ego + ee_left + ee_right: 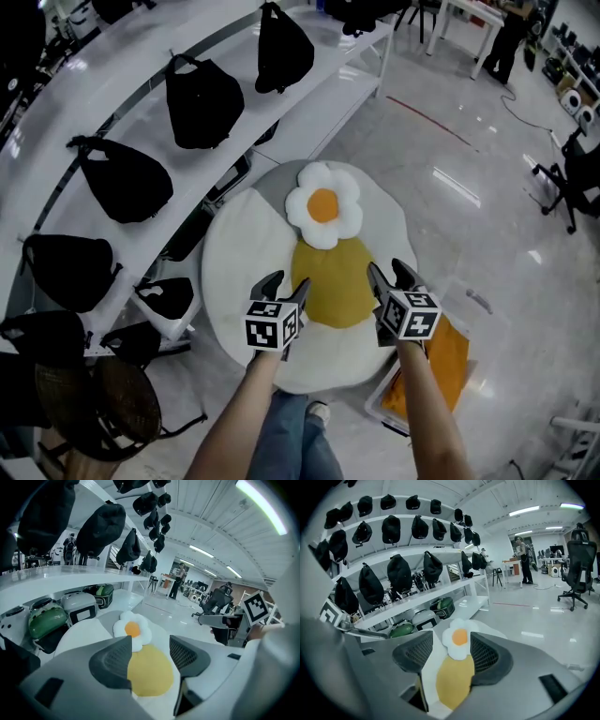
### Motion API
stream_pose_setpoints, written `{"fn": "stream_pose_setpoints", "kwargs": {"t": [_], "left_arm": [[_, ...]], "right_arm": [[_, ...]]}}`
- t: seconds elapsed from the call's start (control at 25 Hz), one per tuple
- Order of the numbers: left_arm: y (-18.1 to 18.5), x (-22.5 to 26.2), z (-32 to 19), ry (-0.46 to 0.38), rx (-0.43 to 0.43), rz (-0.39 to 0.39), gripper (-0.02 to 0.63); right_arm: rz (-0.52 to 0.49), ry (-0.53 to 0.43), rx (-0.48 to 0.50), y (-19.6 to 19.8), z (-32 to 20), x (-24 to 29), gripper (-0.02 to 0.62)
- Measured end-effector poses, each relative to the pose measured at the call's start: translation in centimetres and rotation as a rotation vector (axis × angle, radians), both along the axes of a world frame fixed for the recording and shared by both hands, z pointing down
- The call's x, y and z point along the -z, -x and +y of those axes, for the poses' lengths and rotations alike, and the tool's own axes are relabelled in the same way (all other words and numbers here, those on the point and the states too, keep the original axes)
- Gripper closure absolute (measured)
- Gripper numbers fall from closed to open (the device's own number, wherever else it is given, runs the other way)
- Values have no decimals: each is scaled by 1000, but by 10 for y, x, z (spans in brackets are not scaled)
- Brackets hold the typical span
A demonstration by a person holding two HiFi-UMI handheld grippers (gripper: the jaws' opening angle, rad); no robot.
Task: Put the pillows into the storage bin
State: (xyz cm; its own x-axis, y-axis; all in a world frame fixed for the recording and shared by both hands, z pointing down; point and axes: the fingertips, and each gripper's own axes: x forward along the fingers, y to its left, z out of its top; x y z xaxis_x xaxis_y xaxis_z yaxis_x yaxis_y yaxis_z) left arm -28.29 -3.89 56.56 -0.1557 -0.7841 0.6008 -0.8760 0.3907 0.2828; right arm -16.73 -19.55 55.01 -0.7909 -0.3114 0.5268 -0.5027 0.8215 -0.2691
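A big round white pillow [244,258] with a yellow yolk centre [336,281] lies on the floor. A small flower-shaped egg pillow [323,206] rests on its far edge. My left gripper [281,291] hovers open over the near left of the yolk, and my right gripper [392,278] hovers open at the yolk's right edge. Neither touches a pillow. In the left gripper view the open left gripper [150,656] frames the yolk [150,674] and small pillow [132,630]. The right gripper [452,656] also frames the small pillow [460,638].
A white-rimmed bin [389,405] holding something orange [442,361] stands at the near right, beside my right arm. A white shelf [112,94] with black bags [202,98] runs along the left, helmets [47,620] beneath it. A wicker stool [103,403] is near left. An office chair [572,187] stands far right.
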Motion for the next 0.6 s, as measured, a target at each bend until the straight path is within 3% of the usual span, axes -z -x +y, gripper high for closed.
{"fn": "stream_pose_setpoints", "kwargs": {"t": [0.28, 0.6], "left_arm": [[57, -48, -47, 26, -27, 25, 359], [121, -119, -93, 43, -39, 28, 359]], "right_arm": [[38, -7, -7, 53, -40, -37, 351], [57, 36, -14, 107, -78, -117, 351]]}}
